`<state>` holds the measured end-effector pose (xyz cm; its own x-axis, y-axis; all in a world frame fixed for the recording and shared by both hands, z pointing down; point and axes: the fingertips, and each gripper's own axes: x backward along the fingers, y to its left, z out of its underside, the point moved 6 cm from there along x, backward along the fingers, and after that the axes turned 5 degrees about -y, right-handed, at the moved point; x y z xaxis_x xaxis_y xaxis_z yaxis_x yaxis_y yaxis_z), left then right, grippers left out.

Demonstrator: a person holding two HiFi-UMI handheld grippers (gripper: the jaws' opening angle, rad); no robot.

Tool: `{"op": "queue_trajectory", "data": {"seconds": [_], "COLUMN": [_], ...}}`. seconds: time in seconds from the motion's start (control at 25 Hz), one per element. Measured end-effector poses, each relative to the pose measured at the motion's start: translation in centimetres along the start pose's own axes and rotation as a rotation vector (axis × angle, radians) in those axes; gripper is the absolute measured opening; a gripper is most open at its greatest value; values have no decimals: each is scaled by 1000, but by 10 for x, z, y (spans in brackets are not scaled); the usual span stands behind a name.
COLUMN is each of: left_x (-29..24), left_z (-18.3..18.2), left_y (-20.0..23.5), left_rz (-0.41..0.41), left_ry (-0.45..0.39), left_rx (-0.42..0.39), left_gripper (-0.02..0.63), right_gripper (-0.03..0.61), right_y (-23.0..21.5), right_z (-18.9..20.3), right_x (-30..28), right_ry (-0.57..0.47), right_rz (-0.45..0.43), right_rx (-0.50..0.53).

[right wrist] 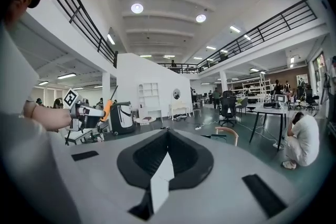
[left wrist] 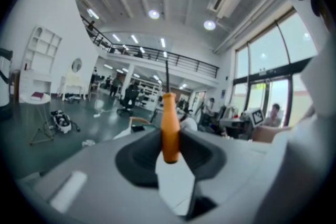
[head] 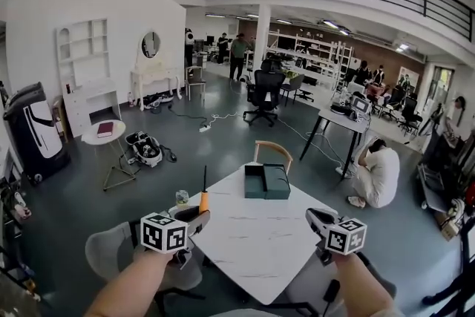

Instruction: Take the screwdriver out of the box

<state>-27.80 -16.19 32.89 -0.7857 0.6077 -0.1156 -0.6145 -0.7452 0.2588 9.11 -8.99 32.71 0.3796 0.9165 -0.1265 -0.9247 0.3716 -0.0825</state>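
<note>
The left tool (head: 197, 216) clamps the screwdriver (head: 204, 200), its shaft upright toward 12 o'clock. The right tool (head: 315, 217) is closed and empty.

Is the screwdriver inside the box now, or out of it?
Out. The left gripper holds the screwdriver upright by its orange handle, clear of the dark box lying on the table.

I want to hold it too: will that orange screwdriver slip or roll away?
Probably stiff: the screwdriver stands upright in the left gripper, held by its handle's lower end. The smooth orange handle might slip if the grip loosens. It looks round, so on the white table it could roll.
</note>
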Motion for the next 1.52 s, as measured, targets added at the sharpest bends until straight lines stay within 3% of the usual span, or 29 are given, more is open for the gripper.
{"op": "queue_trajectory", "data": {"seconds": [0.24,0.52,0.72,0.92,1.52], "left_x": [18,25,28,33,50], "left_z": [11,36,72,77,75], "left_y": [-70,-168,-216,-233,-215], "left_rz": [-19,-72,-104,-98,-51], "left_ry": [-68,-171,-177,-185,-205], "left_rx": [-42,-9,1,-7,-14], "left_gripper": [110,110,110,110,110], "right_gripper": [6,6,6,6,6], "right_y": [-6,-29,-39,-46,-45], "right_z": [-8,1,22,27,28], "right_x": [56,122,146,147,148], "right_ry": [-33,-20,-23,-29,-33], "right_rz": [-70,-178,-240,-243,-183], "right_rx": [37,7,-26,-41,-65]}}
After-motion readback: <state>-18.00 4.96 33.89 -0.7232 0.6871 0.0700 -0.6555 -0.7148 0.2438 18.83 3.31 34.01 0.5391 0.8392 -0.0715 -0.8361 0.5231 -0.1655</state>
